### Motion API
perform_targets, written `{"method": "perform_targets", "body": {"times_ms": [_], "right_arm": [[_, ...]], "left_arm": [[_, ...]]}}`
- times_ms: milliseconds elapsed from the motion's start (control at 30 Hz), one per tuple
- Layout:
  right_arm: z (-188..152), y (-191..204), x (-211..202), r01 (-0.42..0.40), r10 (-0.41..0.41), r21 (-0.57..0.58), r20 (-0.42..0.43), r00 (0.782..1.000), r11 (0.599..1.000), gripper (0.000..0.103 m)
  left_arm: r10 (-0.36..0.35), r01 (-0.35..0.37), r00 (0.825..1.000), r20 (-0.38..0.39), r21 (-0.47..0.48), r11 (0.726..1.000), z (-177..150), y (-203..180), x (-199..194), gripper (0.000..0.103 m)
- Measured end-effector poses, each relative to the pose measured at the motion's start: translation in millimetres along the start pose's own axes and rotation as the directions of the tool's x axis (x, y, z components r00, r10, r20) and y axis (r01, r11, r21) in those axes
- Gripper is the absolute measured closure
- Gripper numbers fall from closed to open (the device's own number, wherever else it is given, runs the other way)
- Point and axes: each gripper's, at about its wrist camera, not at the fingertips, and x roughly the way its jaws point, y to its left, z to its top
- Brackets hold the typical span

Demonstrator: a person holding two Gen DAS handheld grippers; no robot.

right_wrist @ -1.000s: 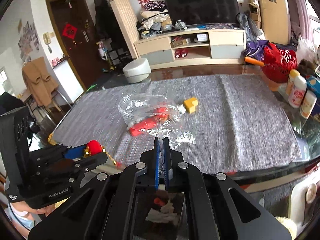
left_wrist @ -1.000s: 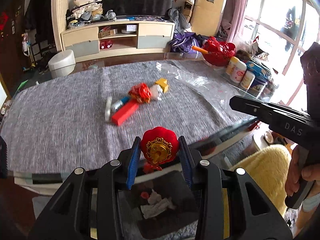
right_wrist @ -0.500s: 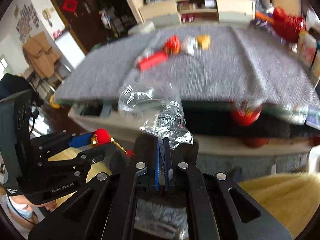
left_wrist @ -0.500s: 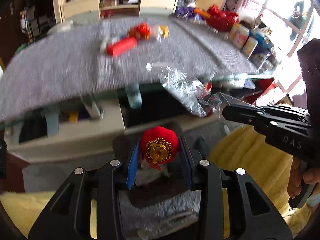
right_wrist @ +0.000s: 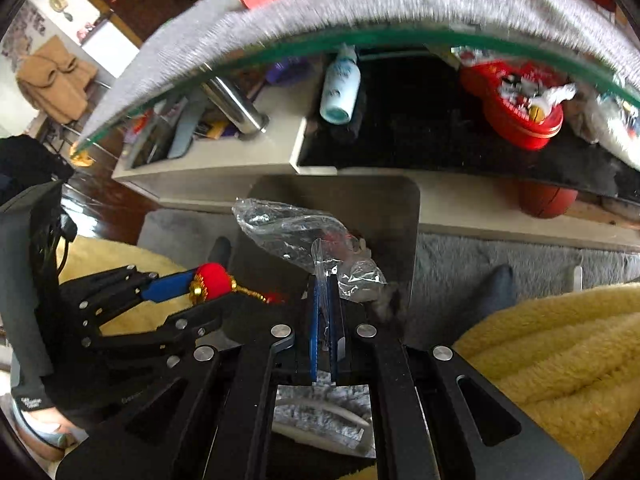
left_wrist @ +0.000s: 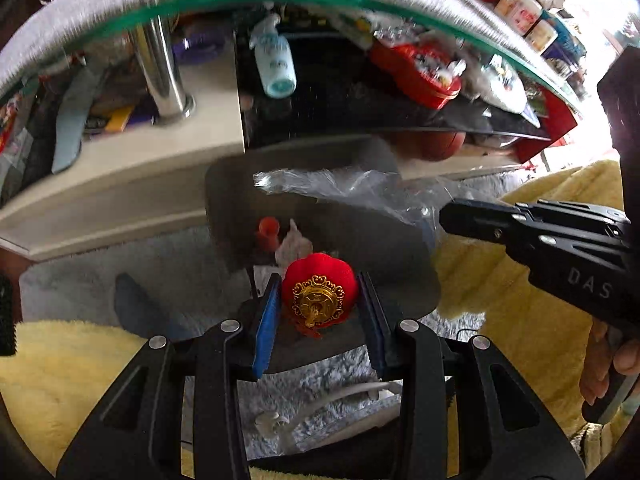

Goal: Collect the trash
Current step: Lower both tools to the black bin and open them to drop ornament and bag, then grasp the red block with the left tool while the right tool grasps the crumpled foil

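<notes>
My left gripper (left_wrist: 318,298) is shut on a red lantern ornament (left_wrist: 319,290) with a gold medallion; it also shows in the right wrist view (right_wrist: 211,282) with a gold cord and red tassel trailing right. My right gripper (right_wrist: 325,280) is shut on a crumpled clear plastic bag (right_wrist: 292,234), also seen in the left wrist view (left_wrist: 360,192). Both are held over a dark trash bin (left_wrist: 392,248) on the floor, which holds a red cap (left_wrist: 267,229) and crumpled tissue (left_wrist: 294,244).
The glass table edge with grey cloth (right_wrist: 360,4) arches above. Its lower shelf holds a spray bottle (left_wrist: 274,64), a red tin (left_wrist: 416,70) and a metal leg (left_wrist: 160,72). A basketball (right_wrist: 546,202) lies under it. A yellow fleece (right_wrist: 540,352) and grey rug (left_wrist: 160,264) flank the bin.
Both grippers have come down from table height to just over the bin, each keeping its hold. The tabletop has moved to the top of both views.
</notes>
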Motion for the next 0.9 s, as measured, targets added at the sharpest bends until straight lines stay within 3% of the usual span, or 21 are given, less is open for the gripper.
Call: {"method": "perform_targets", "body": {"times_ms": [200, 300, 367, 500, 600, 667, 733, 900], "right_arm": [[4, -6, 17, -0.005, 0.006, 0.038, -0.043, 0.999, 0.999, 0.094], [8, -10, 16, 0.001, 0.001, 0.049, -0.036, 0.999, 0.999, 0.089], [10, -12, 16, 0.002, 0.0, 0.054, -0.029, 1.0, 0.999, 0.06], [15, -16, 12, 0.003, -0.002, 0.07, -0.012, 1.0, 0.998, 0.055], [21, -21, 1, 0.016, -0.017, 0.079, 0.019, 1.0, 0.997, 0.037], [27, -22, -7, 0.035, -0.038, 0.078, 0.045, 0.998, 0.996, 0.018], [35, -25, -18, 0.062, -0.067, 0.08, 0.066, 0.996, 0.995, 0.009], [57, -36, -46, 0.077, -0.09, 0.103, 0.132, 0.987, 0.992, 0.008]], "left_arm": [[-0.021, 0.019, 0.999, -0.05, -0.045, 0.999, 1, 9, 14, 0.067], [-0.02, 0.017, 0.998, -0.052, -0.051, 0.999, 3, 10, 15, 0.061], [-0.012, 0.01, 0.999, -0.048, -0.048, 0.999, 5, 12, 14, 0.06], [0.007, -0.009, 0.999, -0.041, -0.038, 0.999, 8, 11, 11, 0.058], [0.038, -0.038, 0.999, -0.023, -0.02, 0.999, 12, 11, 4, 0.045], [0.066, -0.065, 0.998, 0.005, -0.013, 0.998, 17, 12, -7, 0.031], [0.091, -0.091, 0.995, 0.032, -0.015, 0.996, 23, 14, -18, 0.021], [0.106, -0.102, 0.989, 0.102, -0.039, 0.994, 42, 24, -47, 0.013]]}}
